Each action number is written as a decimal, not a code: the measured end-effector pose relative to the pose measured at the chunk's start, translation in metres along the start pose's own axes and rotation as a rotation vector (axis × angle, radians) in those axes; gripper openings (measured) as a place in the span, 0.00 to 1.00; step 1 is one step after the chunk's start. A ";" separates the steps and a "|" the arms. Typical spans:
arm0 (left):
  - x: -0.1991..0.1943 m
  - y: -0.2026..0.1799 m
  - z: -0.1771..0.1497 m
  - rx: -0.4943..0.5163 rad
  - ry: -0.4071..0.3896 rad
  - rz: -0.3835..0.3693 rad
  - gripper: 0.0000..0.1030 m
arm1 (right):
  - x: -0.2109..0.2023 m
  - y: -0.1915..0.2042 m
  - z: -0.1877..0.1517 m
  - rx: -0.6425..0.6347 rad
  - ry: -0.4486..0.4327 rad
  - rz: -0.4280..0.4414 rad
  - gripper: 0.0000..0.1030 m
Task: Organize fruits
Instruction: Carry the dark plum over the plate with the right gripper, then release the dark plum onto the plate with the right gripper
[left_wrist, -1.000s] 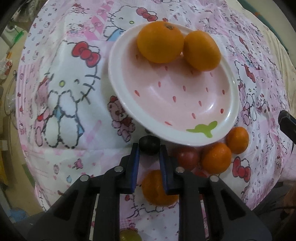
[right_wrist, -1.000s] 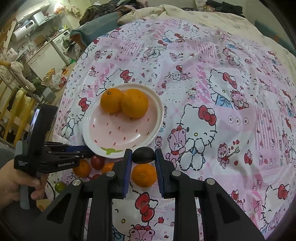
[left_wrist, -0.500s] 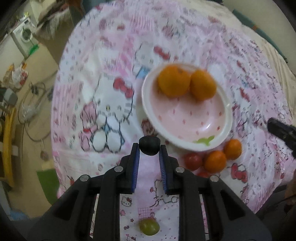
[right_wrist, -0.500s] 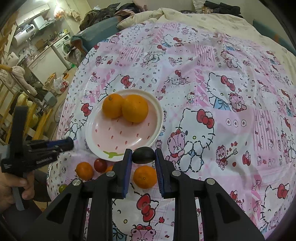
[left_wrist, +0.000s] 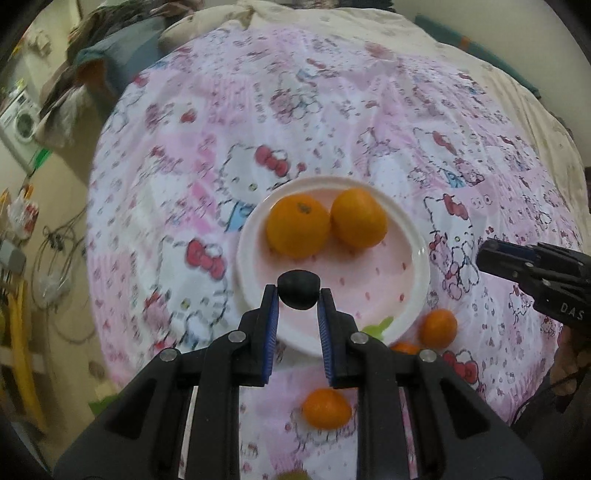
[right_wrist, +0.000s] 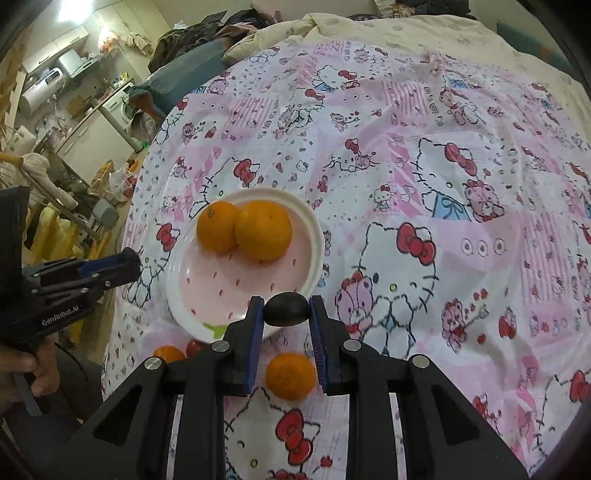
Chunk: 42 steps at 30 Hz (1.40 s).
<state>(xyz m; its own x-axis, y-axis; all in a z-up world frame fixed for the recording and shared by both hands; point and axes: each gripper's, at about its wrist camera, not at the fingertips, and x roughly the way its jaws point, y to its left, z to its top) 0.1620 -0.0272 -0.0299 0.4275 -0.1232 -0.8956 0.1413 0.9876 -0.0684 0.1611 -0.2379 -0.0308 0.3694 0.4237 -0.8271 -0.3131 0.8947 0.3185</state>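
Your left gripper (left_wrist: 297, 295) and right gripper (right_wrist: 286, 309) each pinch a dark fruit at the plate's (right_wrist: 314, 236) six o'clock rim.

Your round strawberry-print plate (right_wrist: 314, 236) sits on the cartoon-cat patterned cloth (right_wrist: 461, 155), with two large oranges (right_wrist: 263, 229) touching side by side in its far half. Near the plate's front edge you have a small tangerine (right_wrist: 290, 376) on the cloth, between your right gripper's fingers (right_wrist: 320, 332) as seen from the right wrist. Another small tangerine (right_wrist: 168, 353) and a red cherry tomato (right_wrist: 194, 347) lie to its left. Your left gripper (right_wrist: 122, 264) hangs left of the plate.
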 end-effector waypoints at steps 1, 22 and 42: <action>0.005 0.000 0.001 -0.001 -0.001 -0.016 0.17 | 0.003 -0.002 0.002 0.014 -0.004 0.005 0.25; 0.057 0.005 -0.006 -0.056 0.130 -0.058 0.18 | 0.065 0.010 0.000 0.008 0.089 0.085 0.25; 0.062 -0.001 -0.002 -0.066 0.154 -0.046 0.20 | 0.065 0.003 0.000 0.037 0.090 0.080 0.28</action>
<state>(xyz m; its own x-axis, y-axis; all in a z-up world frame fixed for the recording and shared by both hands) 0.1865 -0.0359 -0.0862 0.2794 -0.1573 -0.9472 0.0968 0.9861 -0.1351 0.1838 -0.2075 -0.0836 0.2635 0.4814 -0.8359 -0.3057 0.8636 0.4010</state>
